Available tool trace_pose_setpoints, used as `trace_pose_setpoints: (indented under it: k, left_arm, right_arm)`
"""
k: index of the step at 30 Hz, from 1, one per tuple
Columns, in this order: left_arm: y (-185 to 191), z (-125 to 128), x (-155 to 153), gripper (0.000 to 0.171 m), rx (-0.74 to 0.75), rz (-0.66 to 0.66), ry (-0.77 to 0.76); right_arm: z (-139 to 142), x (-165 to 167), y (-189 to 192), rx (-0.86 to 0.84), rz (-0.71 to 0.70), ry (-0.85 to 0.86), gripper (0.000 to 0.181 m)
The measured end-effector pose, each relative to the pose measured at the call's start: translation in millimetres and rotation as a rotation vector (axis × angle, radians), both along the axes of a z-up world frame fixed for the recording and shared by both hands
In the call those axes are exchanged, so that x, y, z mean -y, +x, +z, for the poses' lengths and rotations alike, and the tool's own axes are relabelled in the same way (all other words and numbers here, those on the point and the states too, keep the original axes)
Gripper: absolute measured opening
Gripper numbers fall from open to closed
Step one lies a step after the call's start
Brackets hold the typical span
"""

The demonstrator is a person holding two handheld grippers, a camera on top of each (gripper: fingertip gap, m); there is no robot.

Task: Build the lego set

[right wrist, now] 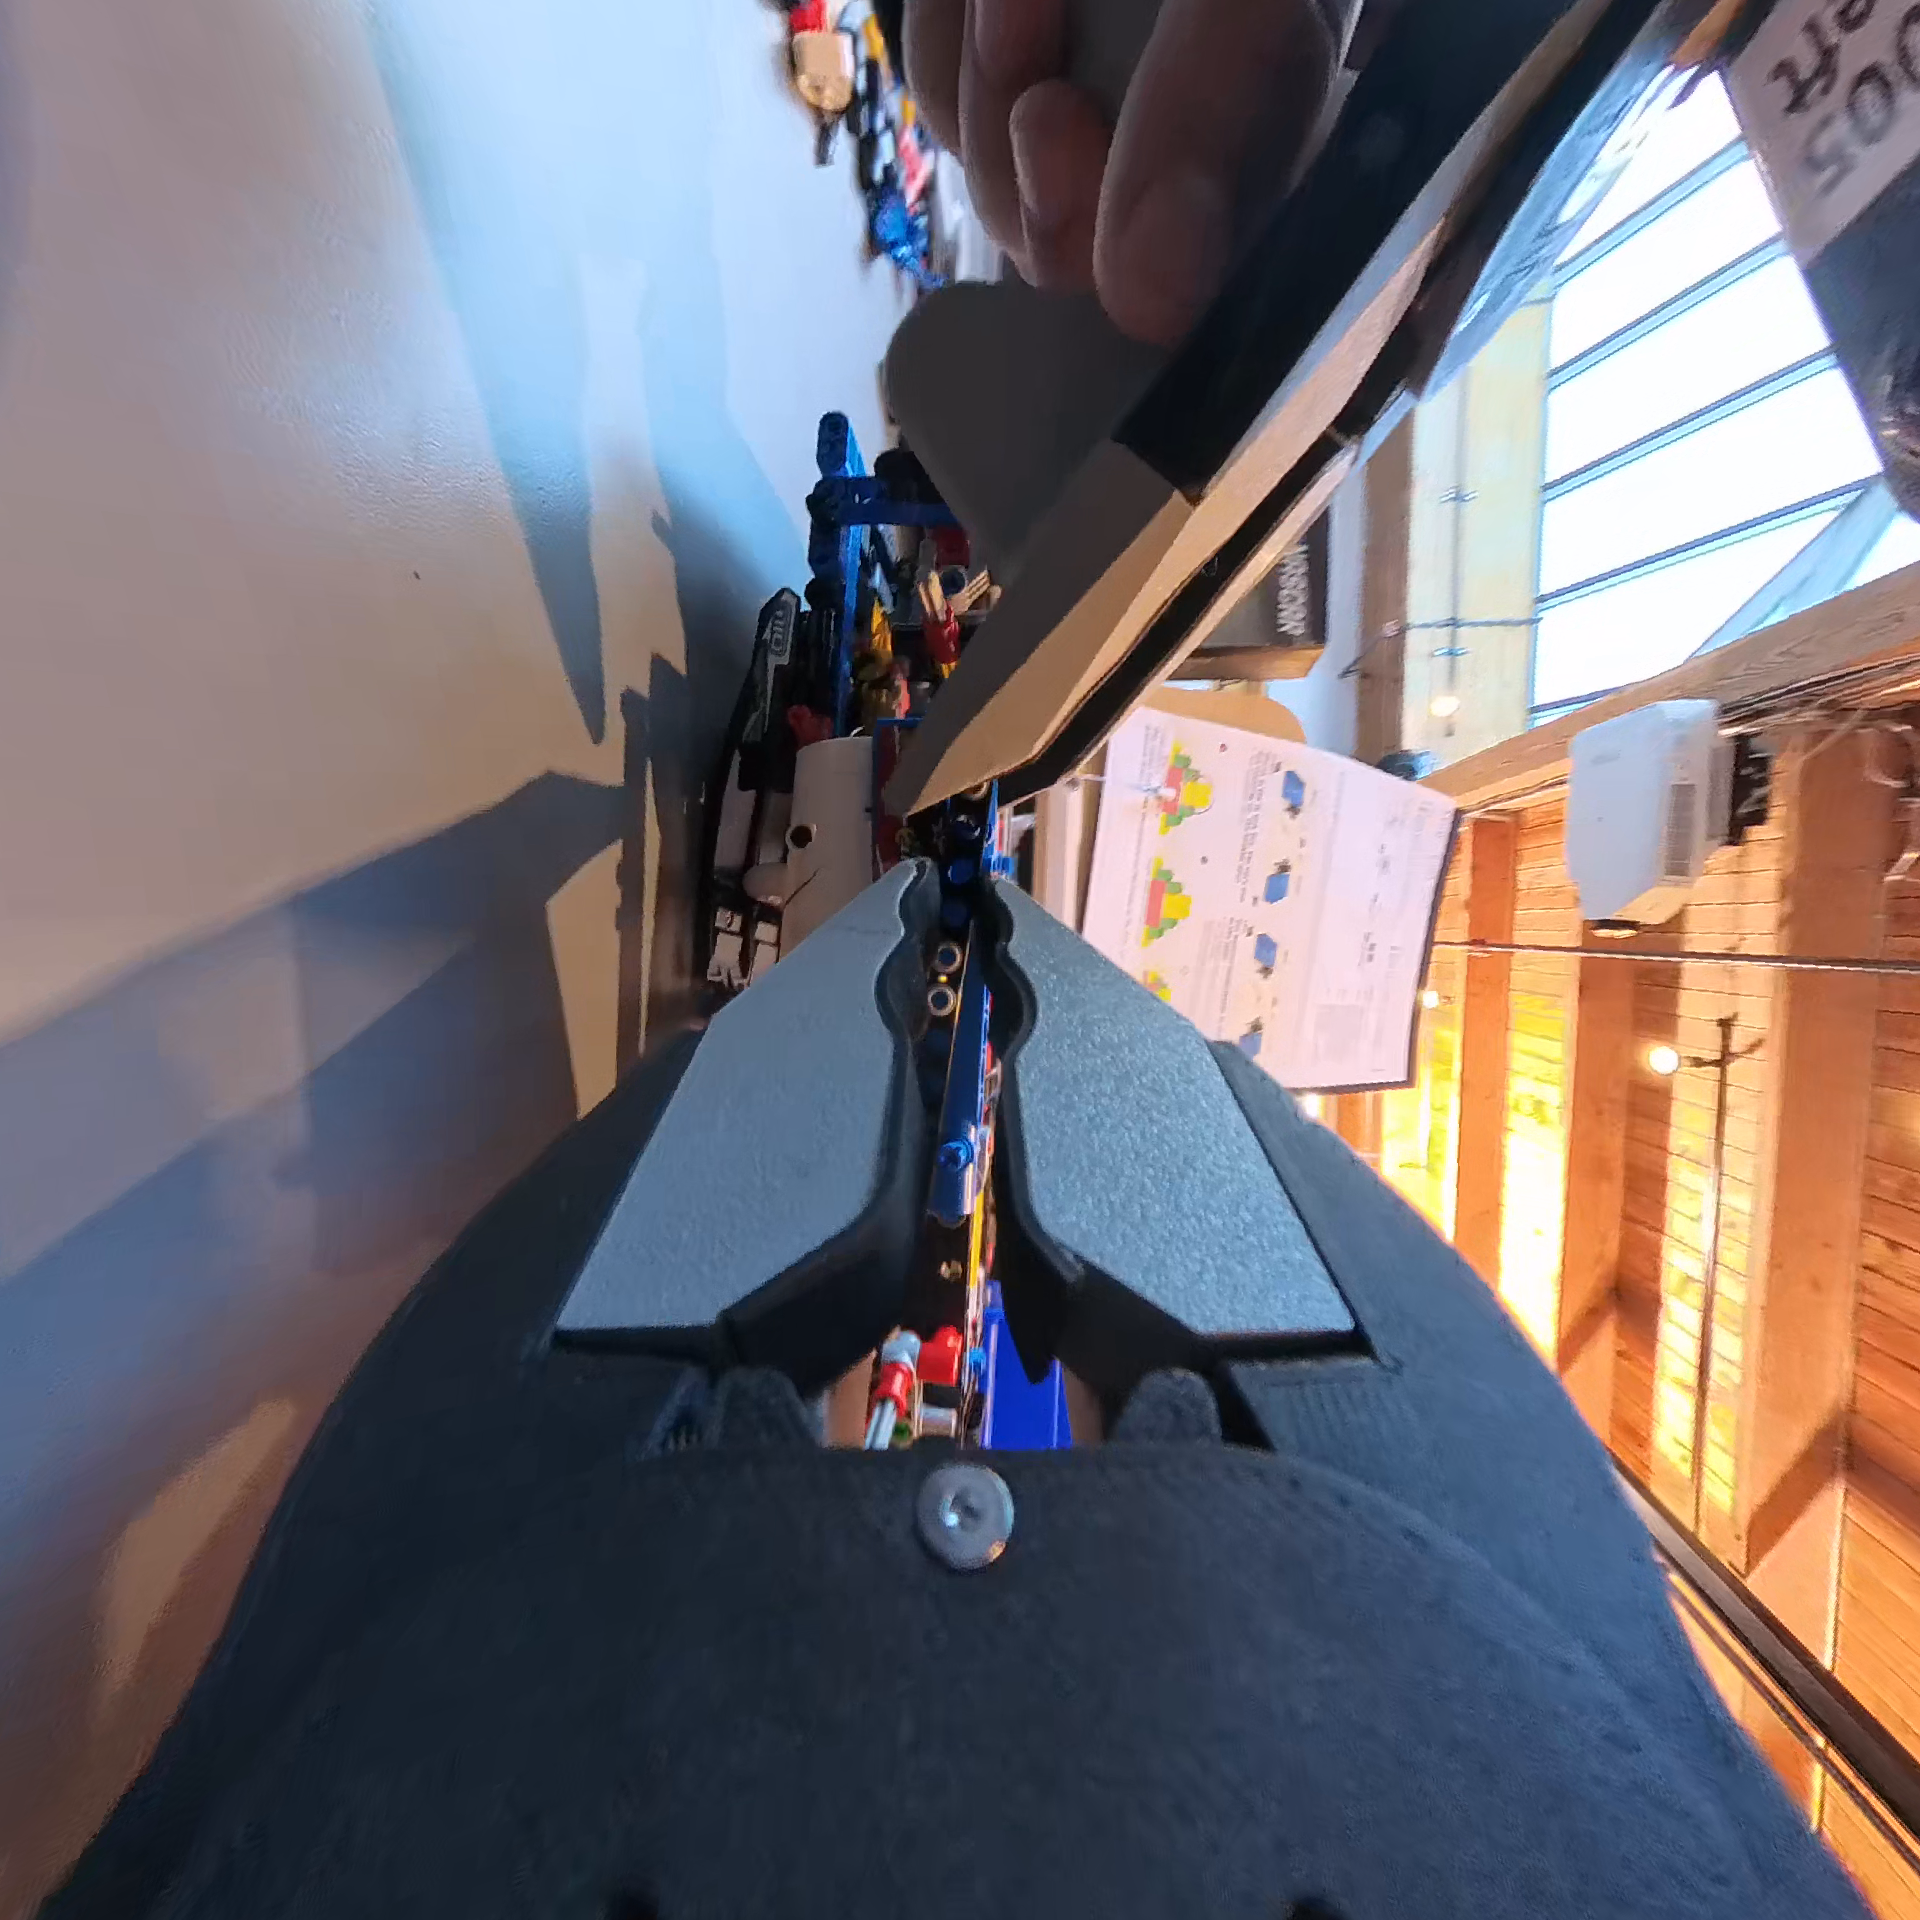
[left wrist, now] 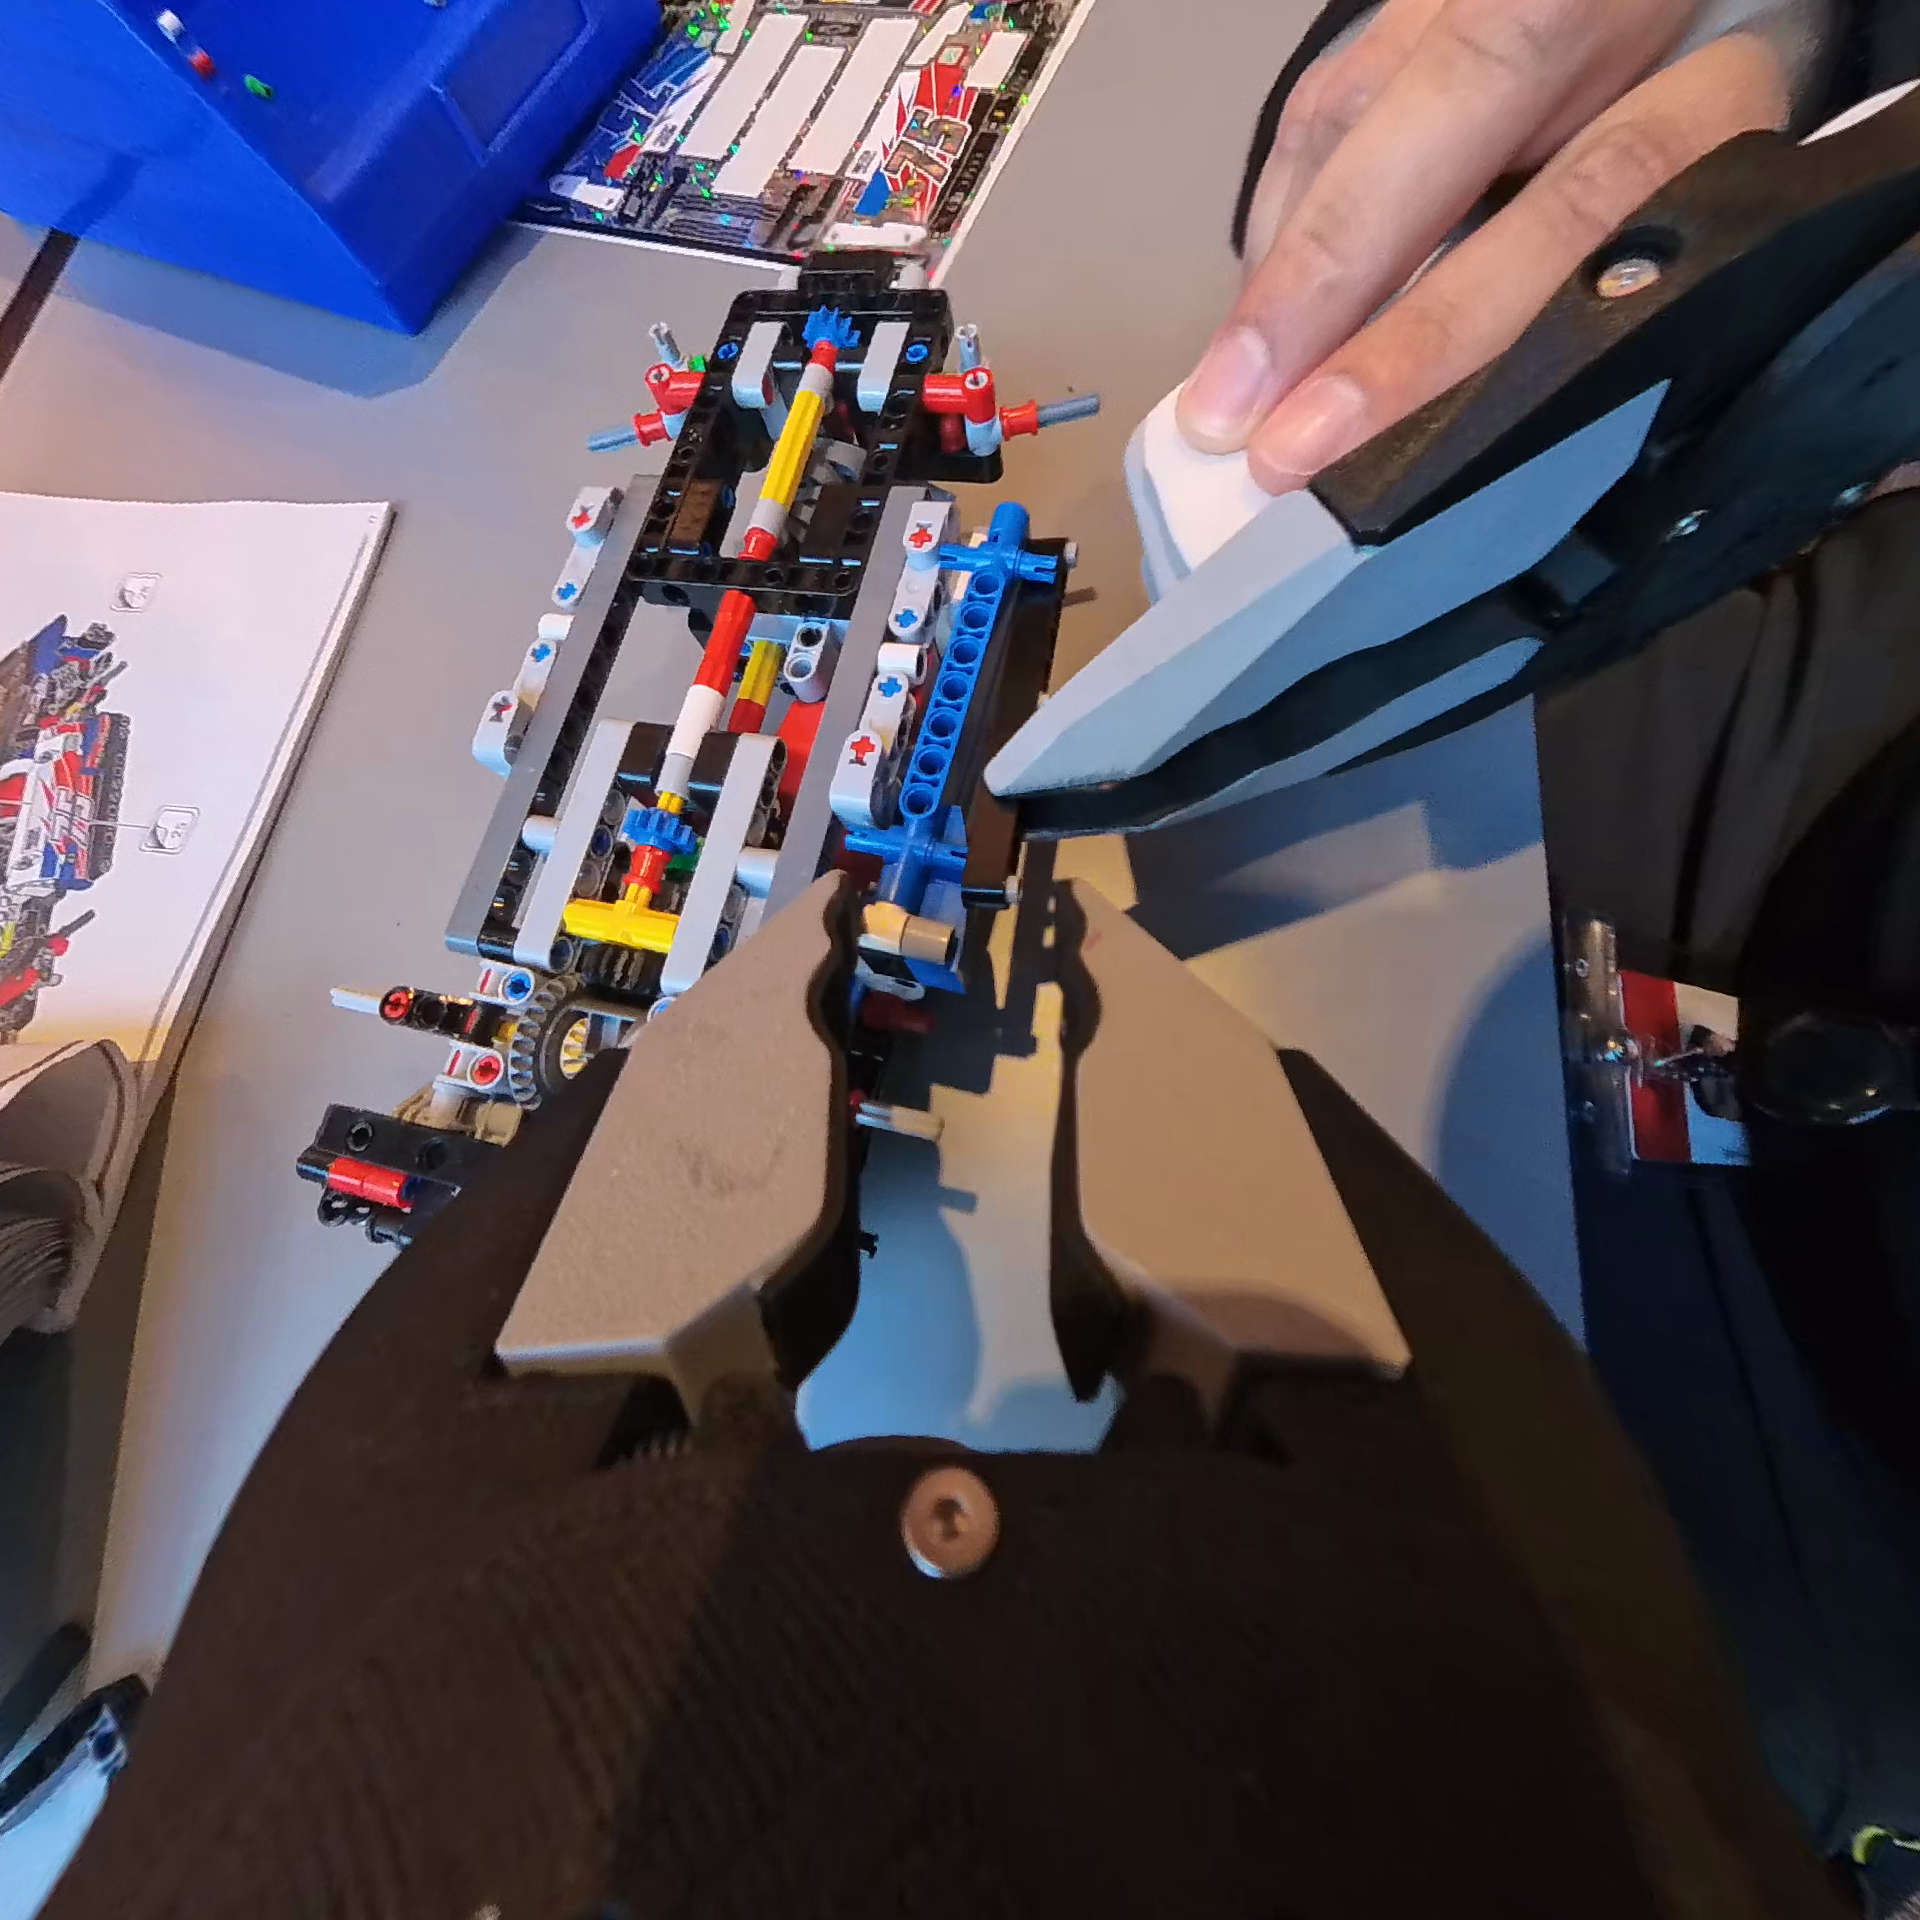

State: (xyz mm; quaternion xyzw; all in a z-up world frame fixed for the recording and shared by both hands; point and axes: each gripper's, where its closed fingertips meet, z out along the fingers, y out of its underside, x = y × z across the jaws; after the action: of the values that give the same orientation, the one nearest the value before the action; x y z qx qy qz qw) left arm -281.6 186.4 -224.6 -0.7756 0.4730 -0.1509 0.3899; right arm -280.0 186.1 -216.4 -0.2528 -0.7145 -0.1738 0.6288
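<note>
A long lego chassis [left wrist: 727, 644], black and grey with red, yellow and white axles, lies on the grey table [left wrist: 1299, 1039]. A blue holed beam [left wrist: 956, 675] backed by a black panel [left wrist: 1034, 675] stands along its right side. My right gripper [left wrist: 1003, 795] comes in from the upper right and is shut on this beam-and-panel edge; its own view shows the blue beam [right wrist: 961, 1039] pinched between narrow jaws [right wrist: 956, 878]. My left gripper [left wrist: 956, 894] is open and straddles the near end of the blue beam; its left finger touches the chassis. It also shows in the right wrist view [right wrist: 914, 805].
A blue bin [left wrist: 291, 135] and a sticker sheet [left wrist: 831, 114] lie behind the chassis. An open instruction booklet [left wrist: 156, 748] lies at the left. A small black and red subassembly [left wrist: 374, 1174] sits at the near left. The table edge [left wrist: 1558, 1039] runs close on the right. A hand [left wrist: 1403, 239] holds the right gripper. My two grippers' fingertips are within a few centimetres of each other.
</note>
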Motion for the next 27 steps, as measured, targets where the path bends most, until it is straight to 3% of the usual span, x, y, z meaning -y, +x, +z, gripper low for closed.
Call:
trace_pose_setpoints:
  k: [10, 27]
  left_arm:
    - [-0.3, 0.9, -1.4, 0.027, 0.053, 0.035, -0.039]
    - [0.4, -0.4, -8.2, 0.021, 0.006, 0.048, 0.035]
  right_arm:
    - [-1.2, 0.9, -1.3, 0.031, -0.008, 0.033, 0.004]
    - [-10.8, 5.2, -1.7, 0.067, -0.009, 0.086, 0.004]
